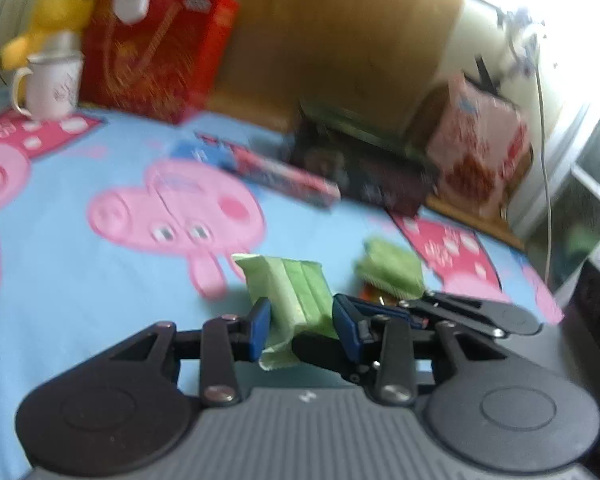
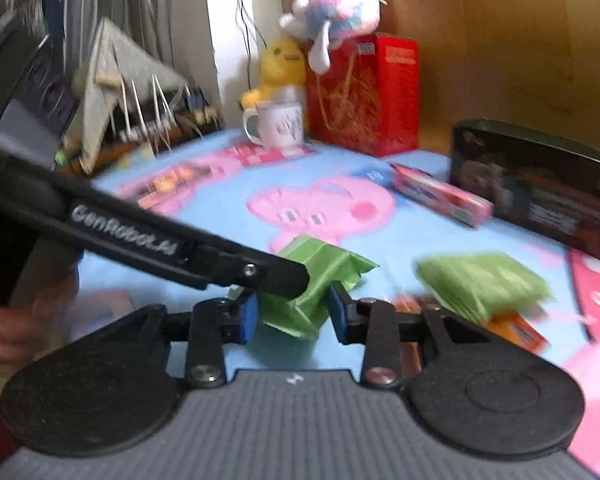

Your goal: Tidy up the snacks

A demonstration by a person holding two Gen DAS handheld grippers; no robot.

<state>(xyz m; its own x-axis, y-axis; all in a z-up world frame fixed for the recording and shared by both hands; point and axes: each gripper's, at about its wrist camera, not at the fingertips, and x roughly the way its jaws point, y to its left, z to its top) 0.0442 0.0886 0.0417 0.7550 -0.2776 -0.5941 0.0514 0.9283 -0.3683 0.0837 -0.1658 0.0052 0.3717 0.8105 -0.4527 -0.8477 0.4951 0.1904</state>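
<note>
A: Nearest the lens in the left wrist view are the left tongs (image 1: 300, 320). What are they doing?

B: Clenched on a green snack packet (image 1: 288, 300). Both blue pads press on its sides, and it is lifted off the blue pig tablecloth (image 1: 80, 280).

A: And the big things around it?

B: A black box (image 2: 540, 192) stands at the far right of the cloth, well apart from the tongs. A long pink box (image 2: 440, 196) lies just in front of it. A second green packet (image 2: 484, 284) rests on the cloth to the right of the held one, partly on top of an orange packet (image 2: 516, 330).

A: Where are the right tongs (image 2: 292, 314)?

B: Meeting the left ones at the same packet. In the right wrist view the packet sits straight ahead between the right pads, and the left tongs come in across it from the left.

A: Are the right ones gripping too?

B: I cannot tell. The pads bracket the packet closely, but motion blur hides whether they press on it.

A: How does the packet lie?

B: Its long axis runs away from the right camera and angles up to the right, so it lies roughly along the right fingers. The far crimped end sticks out past both pairs.

A: So which hand is nearer?

B: Neither; both are on the spot. I judge this a handover or a two-handed straightening. It depends on one pair holding firm while the other lets go.
</note>
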